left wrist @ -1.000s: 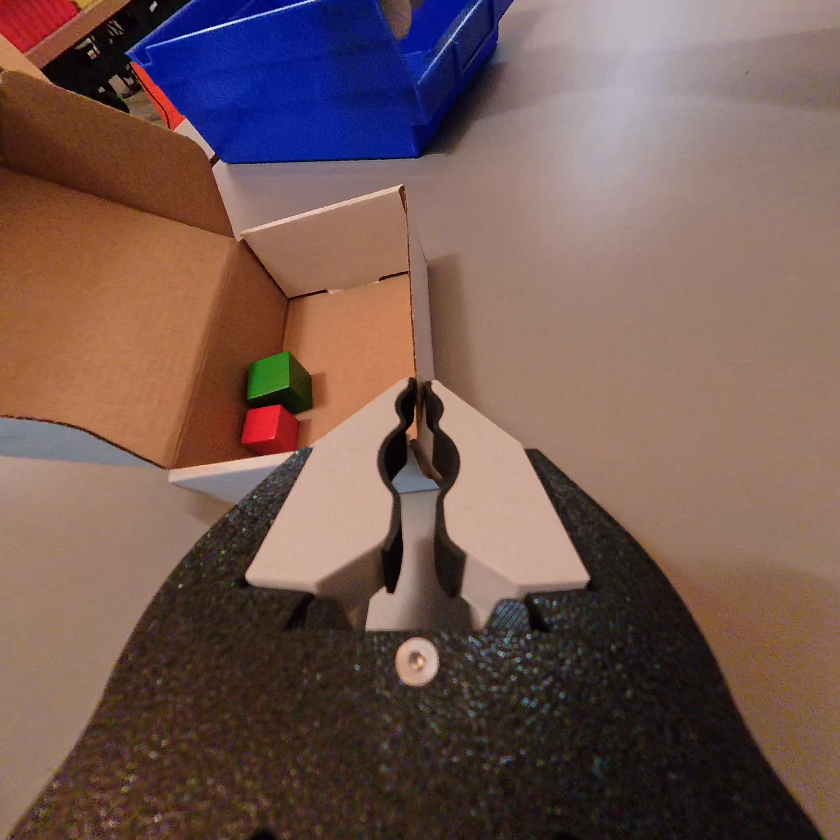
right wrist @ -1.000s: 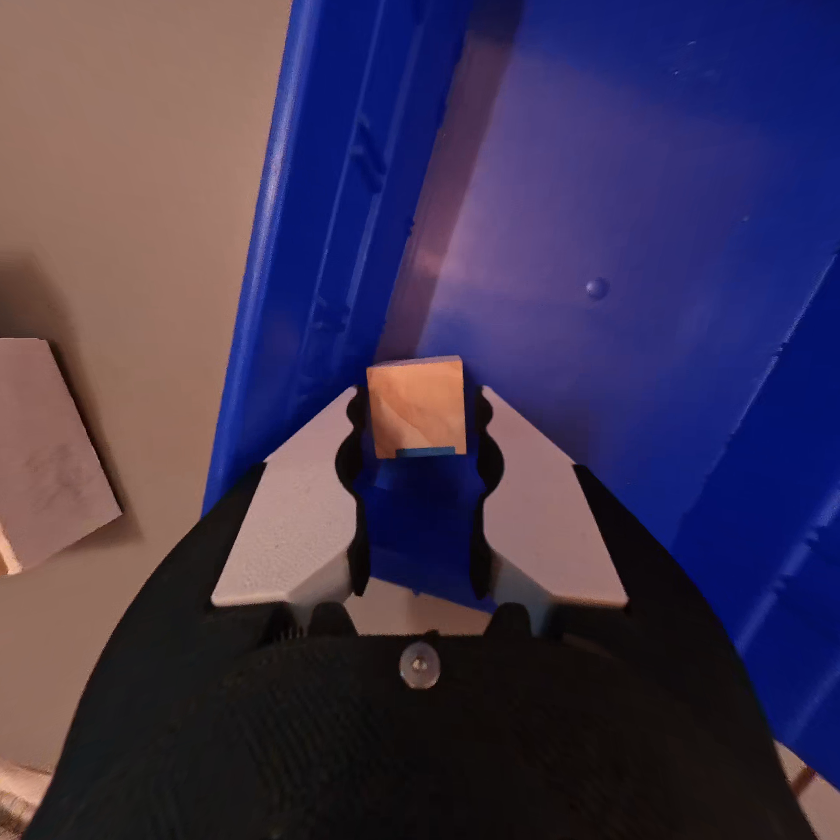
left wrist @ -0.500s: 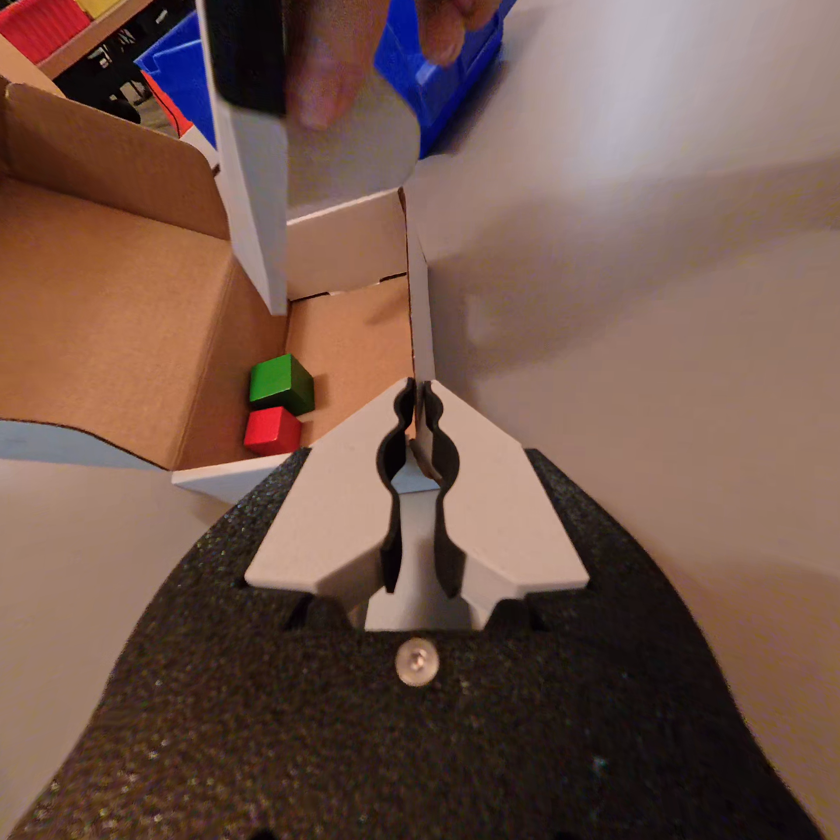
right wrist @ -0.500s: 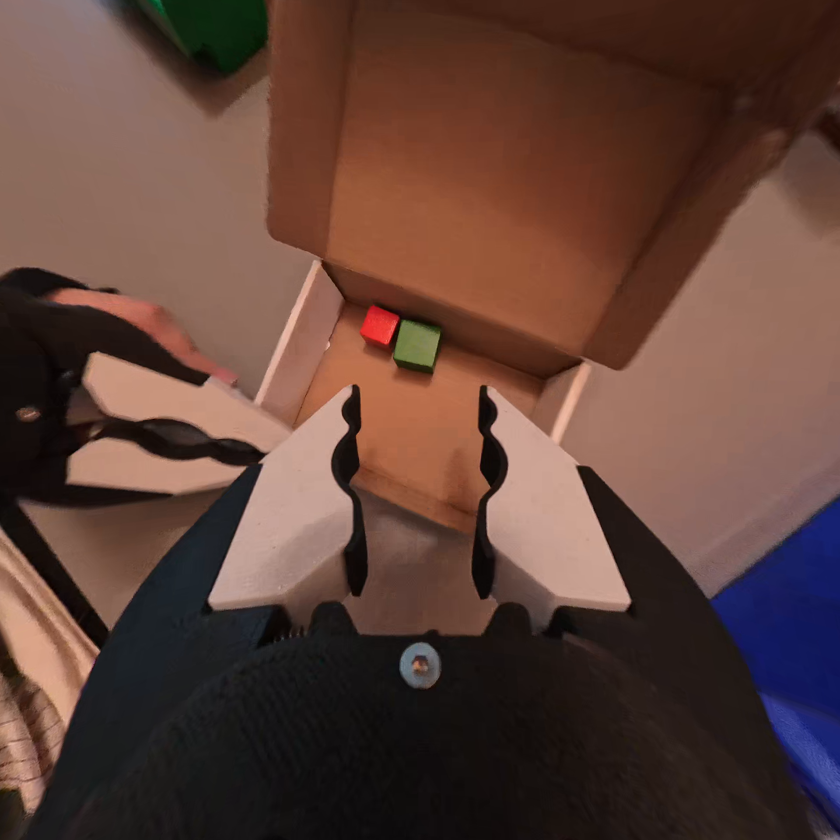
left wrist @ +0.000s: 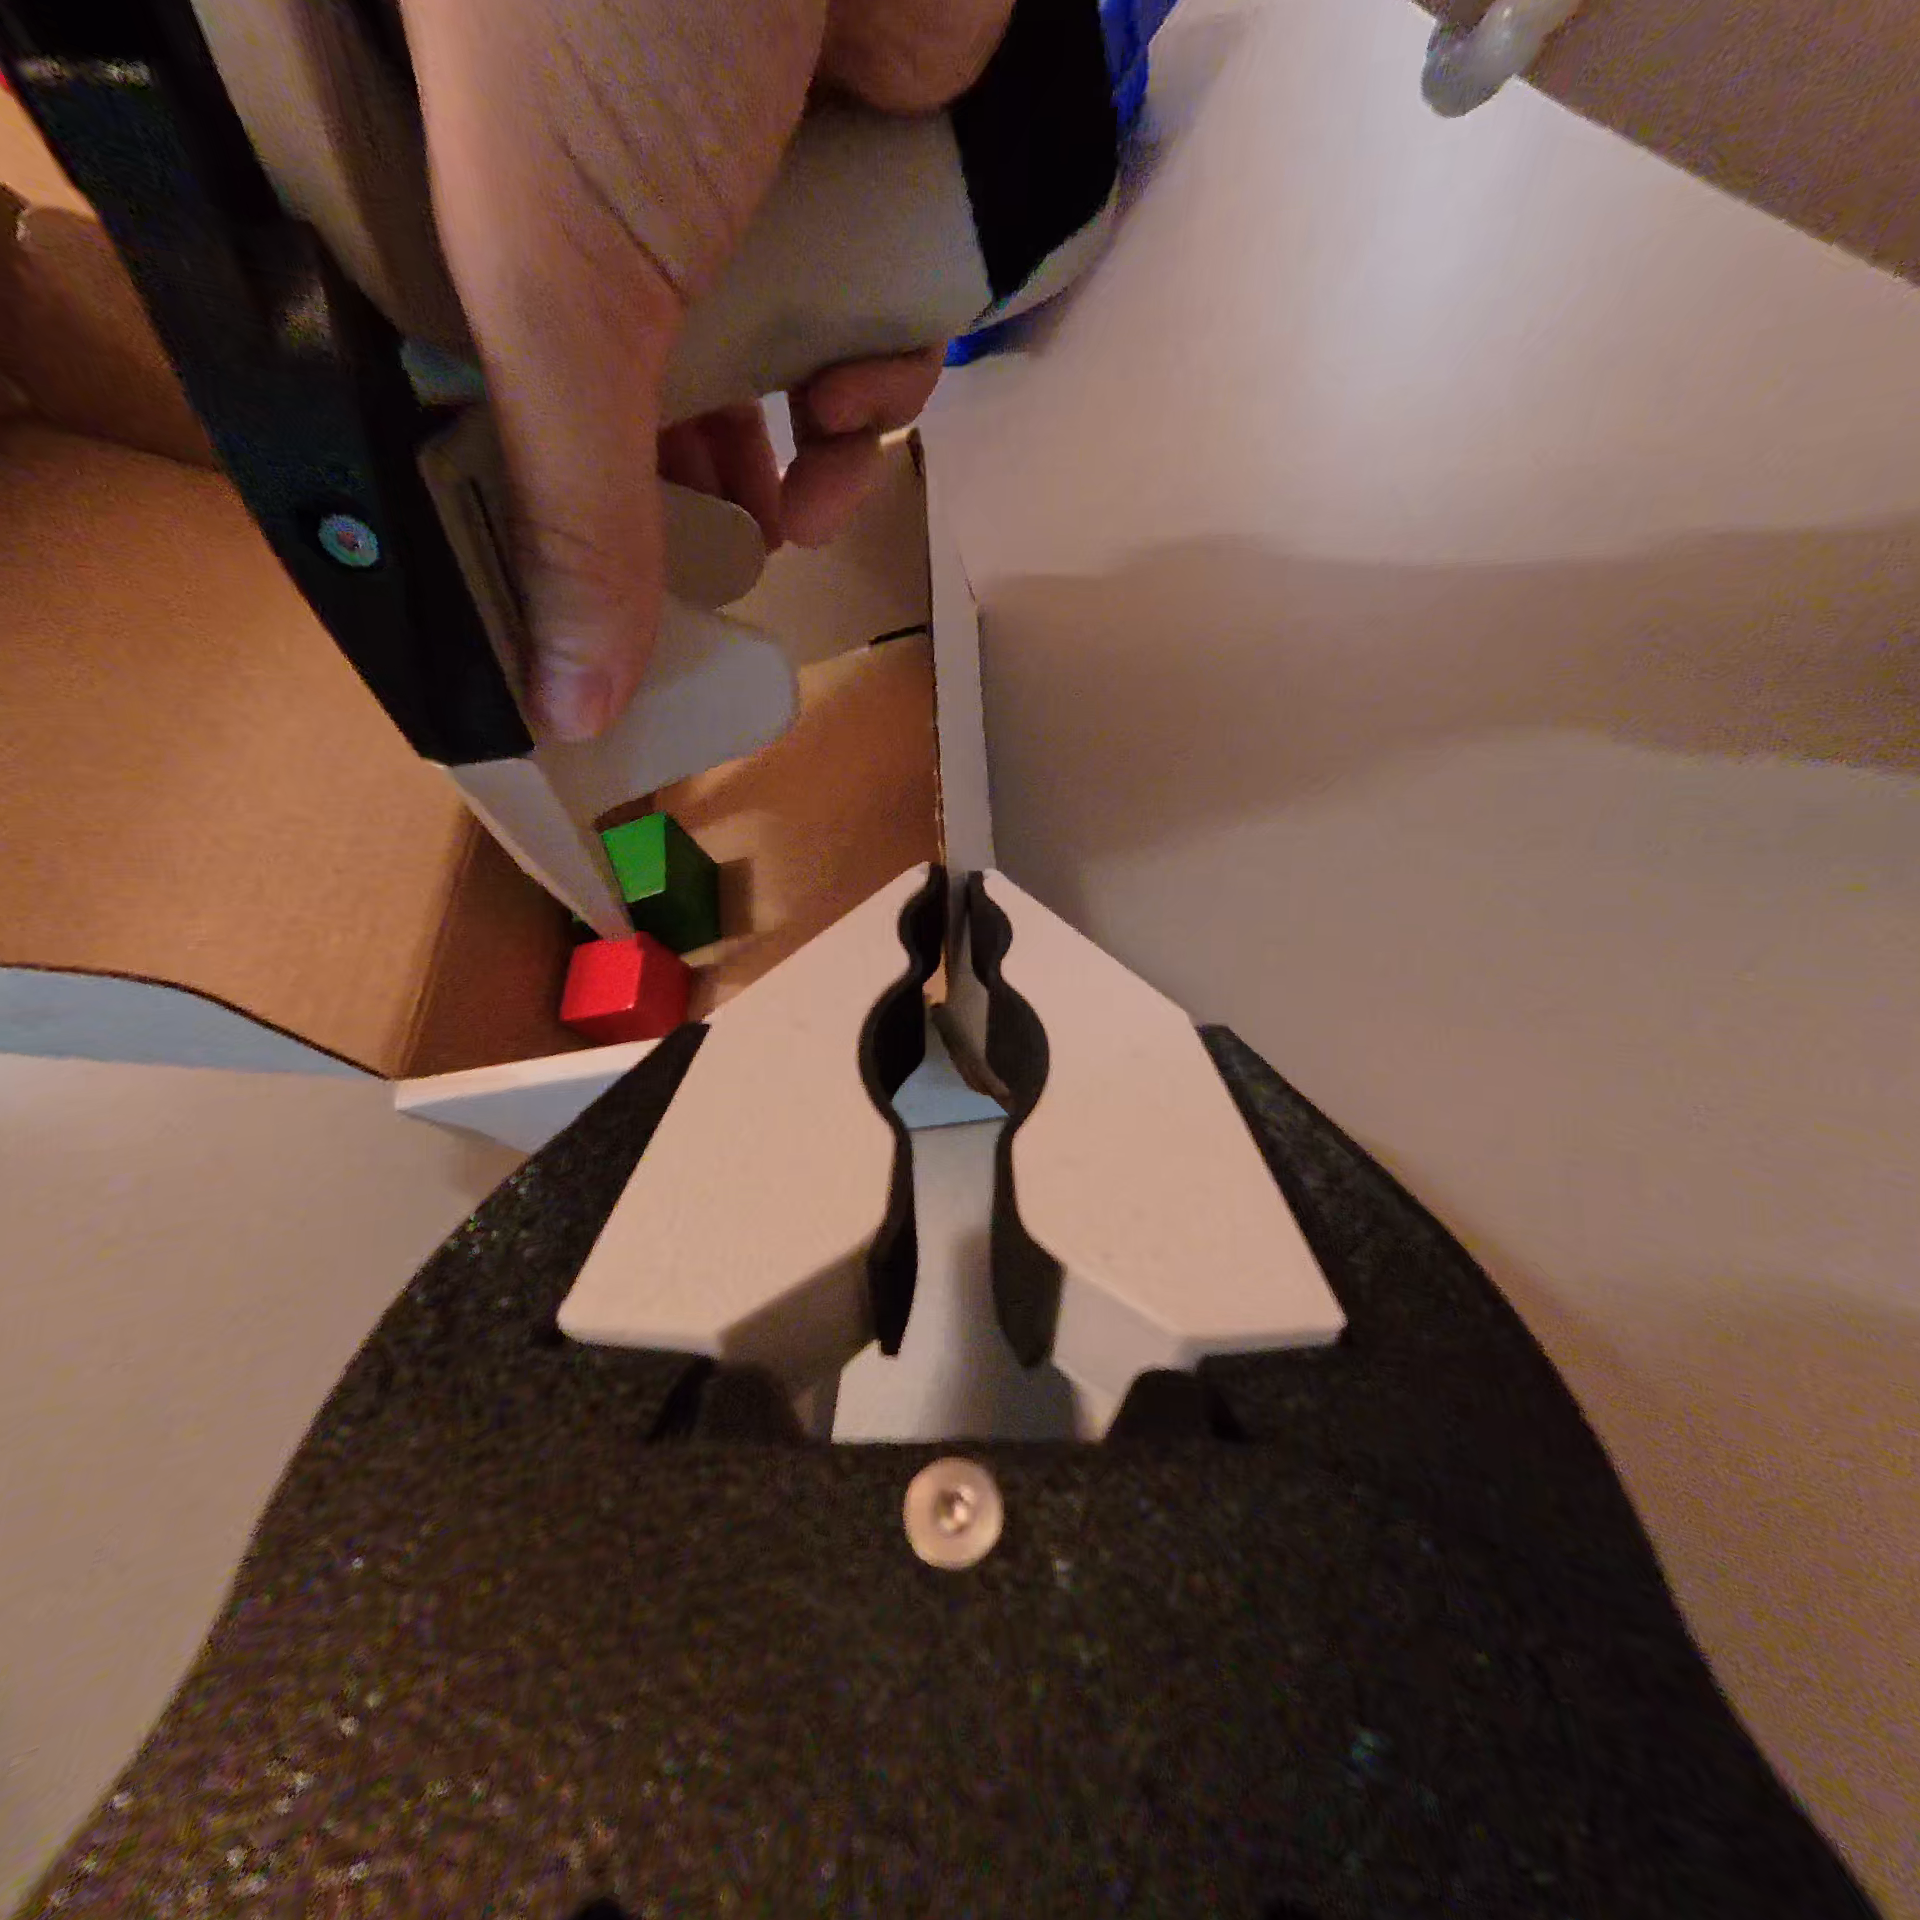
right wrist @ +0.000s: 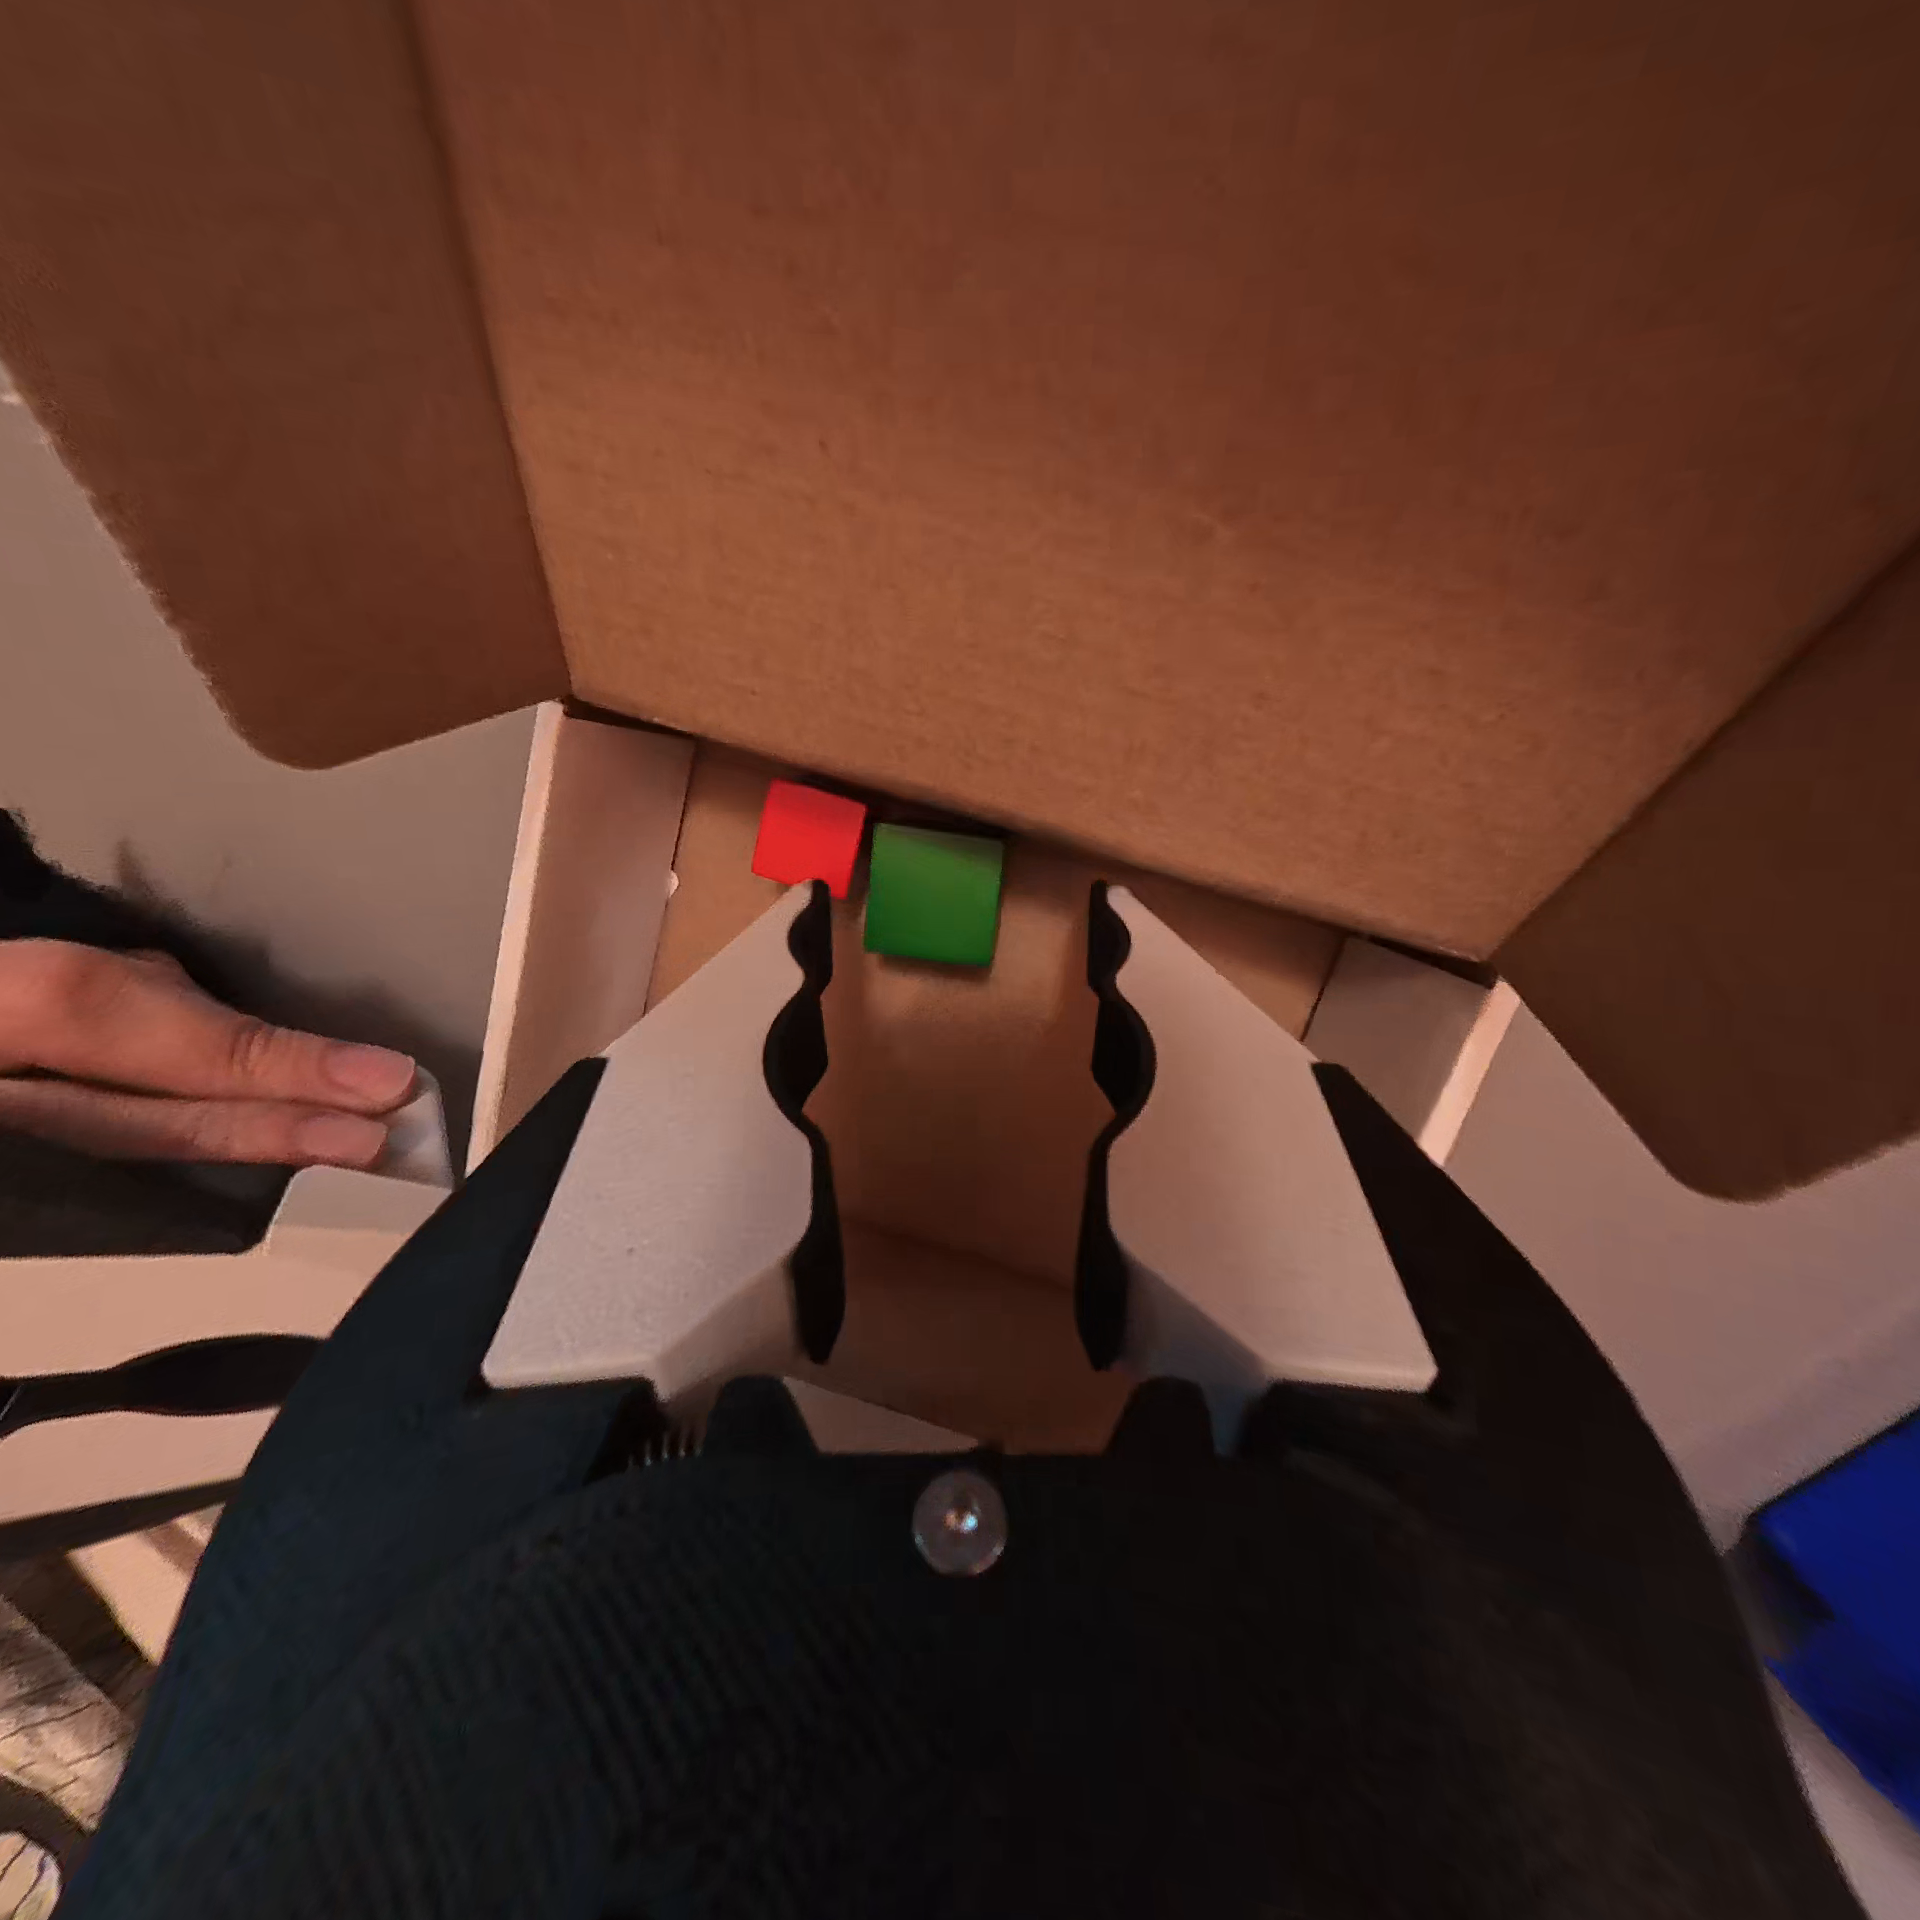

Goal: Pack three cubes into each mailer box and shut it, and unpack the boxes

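Down at the near corner, the left gripper [left wrist: 954,883] is clamped tight on the side wall of the mailer box [left wrist: 961,665], pinning the thin cardboard edge between its closed fingers and steadying the whole box. Just past it, inside the box, the right gripper [right wrist: 956,899] hangs spread wide with nothing between its fingers. Straight ahead of those tips sit the cubes: the green cube [right wrist: 932,894] lies almost in the open gap, the red cube [right wrist: 808,847] touches it on the left, right at the left fingertip [right wrist: 805,904]. Both rest on the box floor against the back wall, under the raised lid [right wrist: 1039,416]. The right gripper is clearly the nearer one. Only two cubes show here.
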### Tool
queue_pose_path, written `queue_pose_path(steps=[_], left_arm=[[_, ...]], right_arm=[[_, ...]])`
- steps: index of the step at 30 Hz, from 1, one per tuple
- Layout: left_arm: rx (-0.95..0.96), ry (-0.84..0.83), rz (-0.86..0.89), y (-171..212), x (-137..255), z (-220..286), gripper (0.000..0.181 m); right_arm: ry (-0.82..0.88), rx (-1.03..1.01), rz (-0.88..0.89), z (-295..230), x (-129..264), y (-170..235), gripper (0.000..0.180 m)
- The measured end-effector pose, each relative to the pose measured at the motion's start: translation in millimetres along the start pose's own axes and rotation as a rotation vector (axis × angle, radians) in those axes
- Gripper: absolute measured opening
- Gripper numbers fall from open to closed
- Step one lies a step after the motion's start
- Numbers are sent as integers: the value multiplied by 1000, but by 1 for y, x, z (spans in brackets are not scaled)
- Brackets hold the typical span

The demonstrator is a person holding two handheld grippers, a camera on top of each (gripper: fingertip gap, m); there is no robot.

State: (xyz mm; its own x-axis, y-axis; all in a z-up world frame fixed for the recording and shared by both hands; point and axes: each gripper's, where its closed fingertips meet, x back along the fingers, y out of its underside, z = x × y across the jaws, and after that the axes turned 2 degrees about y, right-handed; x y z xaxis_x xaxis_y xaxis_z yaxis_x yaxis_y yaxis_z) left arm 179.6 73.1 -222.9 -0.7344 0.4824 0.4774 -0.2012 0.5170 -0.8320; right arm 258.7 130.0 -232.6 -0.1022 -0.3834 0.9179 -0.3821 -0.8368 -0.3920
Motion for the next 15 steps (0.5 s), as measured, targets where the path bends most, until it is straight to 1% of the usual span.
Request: queue_pose_path(steps=[3,4,7,9,11,13,14,15], left_arm=[[-1,1,0,0,0,0,1],[-1,0,1,0,0,0,1],[-1,3,1,0,0,0,1],[0,5,2,0,0,0,1],[1,5,2,0,0,0,1],[-1,4,2,-1,0,0,1],[-1,3,2,-1,0,0,1],[-1,3,2,-1,0,0,1]], right_arm=[[32,13,-30,5,-6,2,38],[35,18,-29,6,-7,2,27],[31,41,-16,7,-5,2,26],[-3,52,28,3,6,0,26],[-61,86,91,-4,30,-1,26],[-73,114,151,1,66,4,26],[-38,111,173,13,87,8,26],[39,95,193,35,109,13,26]])
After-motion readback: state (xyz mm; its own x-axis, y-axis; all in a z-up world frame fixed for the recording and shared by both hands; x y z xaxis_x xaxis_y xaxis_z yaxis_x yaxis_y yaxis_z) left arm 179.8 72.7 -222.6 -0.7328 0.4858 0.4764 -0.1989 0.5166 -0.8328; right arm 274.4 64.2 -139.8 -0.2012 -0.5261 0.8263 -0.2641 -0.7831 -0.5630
